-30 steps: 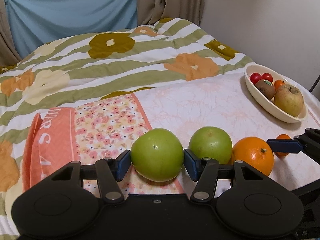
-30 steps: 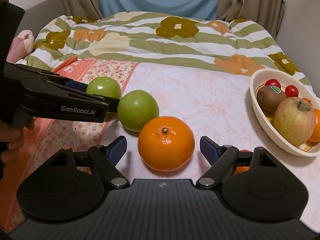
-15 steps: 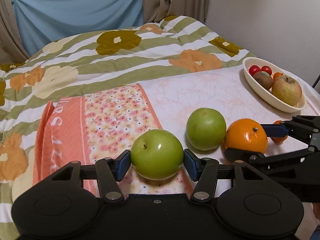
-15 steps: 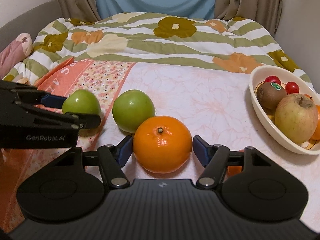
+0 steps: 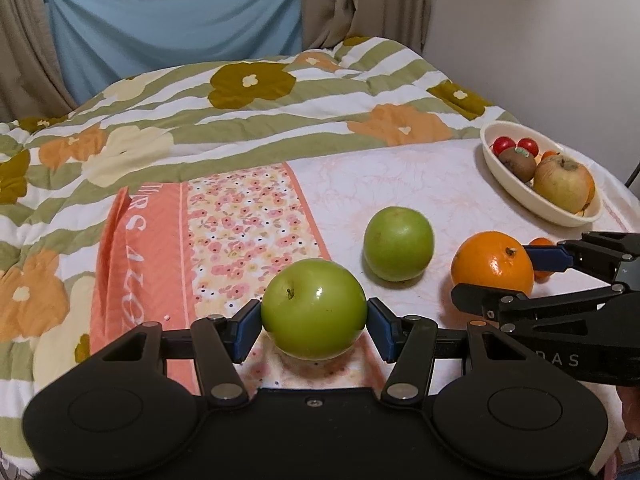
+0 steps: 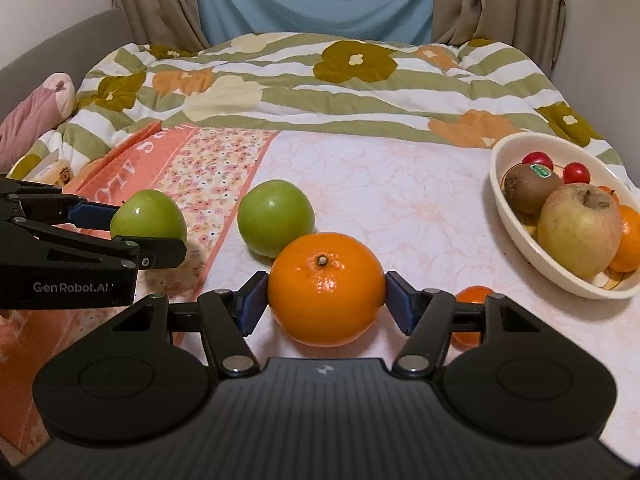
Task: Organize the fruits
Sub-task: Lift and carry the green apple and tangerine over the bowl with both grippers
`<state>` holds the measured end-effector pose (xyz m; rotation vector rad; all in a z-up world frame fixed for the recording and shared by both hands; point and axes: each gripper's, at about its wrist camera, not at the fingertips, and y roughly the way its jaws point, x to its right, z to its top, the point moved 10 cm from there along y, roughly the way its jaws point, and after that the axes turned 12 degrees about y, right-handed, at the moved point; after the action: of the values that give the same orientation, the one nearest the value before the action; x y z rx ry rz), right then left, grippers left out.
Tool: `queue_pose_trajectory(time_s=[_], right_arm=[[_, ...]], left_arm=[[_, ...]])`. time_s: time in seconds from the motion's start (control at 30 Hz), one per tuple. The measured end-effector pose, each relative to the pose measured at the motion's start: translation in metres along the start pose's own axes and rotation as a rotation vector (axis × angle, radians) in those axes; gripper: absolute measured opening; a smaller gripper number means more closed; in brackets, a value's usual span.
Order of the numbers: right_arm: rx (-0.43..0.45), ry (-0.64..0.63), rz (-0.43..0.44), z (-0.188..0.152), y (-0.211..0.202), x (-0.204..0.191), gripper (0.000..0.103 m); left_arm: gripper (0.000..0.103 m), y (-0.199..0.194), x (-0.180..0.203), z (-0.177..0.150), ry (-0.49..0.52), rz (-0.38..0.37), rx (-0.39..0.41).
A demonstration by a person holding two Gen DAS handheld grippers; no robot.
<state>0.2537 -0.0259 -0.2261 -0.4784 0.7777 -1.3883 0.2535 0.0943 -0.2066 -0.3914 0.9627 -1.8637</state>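
L gripper (image 5: 314,319) has its blue pads pressed on both sides of a green apple (image 5: 314,309); apple is glossy, smooth, stem pit w/ short dark stem facing up-left, a few tiny dark specks; it sits over the flowered pink strip of the bed cover (image 5: 400,176), and whether it's lifted clear can't be told. R gripper (image 6: 326,299) has just been closing, its pads now against both sides of a big orange (image 6: 326,289); orange is bright, dimpled skin, brown-green stem button on top, shiny highlights; it's at the front of the pale pink cover, close in front of a second green apple (image 6: 276,218), which lies loose on the cover betw. the two held fruits. Small orange fruit (image 6: 474,294) just behind R gripper's right finger, partly hidden. Cream oval bowl (image 6: 520,236) at the right edge of the bed, well apart from the grippers; holds a yellow-red apple (image 6: 578,230), a brown kiwi (image 6: 528,188), two red cherry tomatoes (image 6: 538,160), an orange at the far side.

Writing: "GenRobot.AI" in white on the L gripper's body in the R wrist view; "DAS" partly visible on the R gripper's body in the L wrist view; kiwi has a small green sticker, text too small to read; orange-pink panel of the cover carries white capitals, only "RS A" and part of more legible.
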Motion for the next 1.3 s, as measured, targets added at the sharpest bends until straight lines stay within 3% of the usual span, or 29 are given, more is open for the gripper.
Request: queue_pose_trajectory(time_s=[0.3, 0.6, 1.0, 1.3], right_arm=[[0.053, 0.001, 0.037, 0.024, -0.055, 0.019, 0.077], [0.108, 0.009, 0.035, 0.067, -0.109, 0.079, 0.077], [0.151, -0.015, 0.018, 0.115, -0.137, 0.181, 0.077], [0.142, -0.051, 0.019, 0.146, -0.118, 0.252, 0.077]], left_arm=[[0.061, -0.044, 0.026, 0.025, -0.013, 0.037, 0.032], [0.061, -0.071, 0.072, 0.074, -0.043, 0.035, 0.087], [0.061, -0.063, 0.146, 0.145, -0.031, 0.028, 0.151], [0.061, -0.023, 0.195, 0.191, -0.037, 0.004, 0.160]])
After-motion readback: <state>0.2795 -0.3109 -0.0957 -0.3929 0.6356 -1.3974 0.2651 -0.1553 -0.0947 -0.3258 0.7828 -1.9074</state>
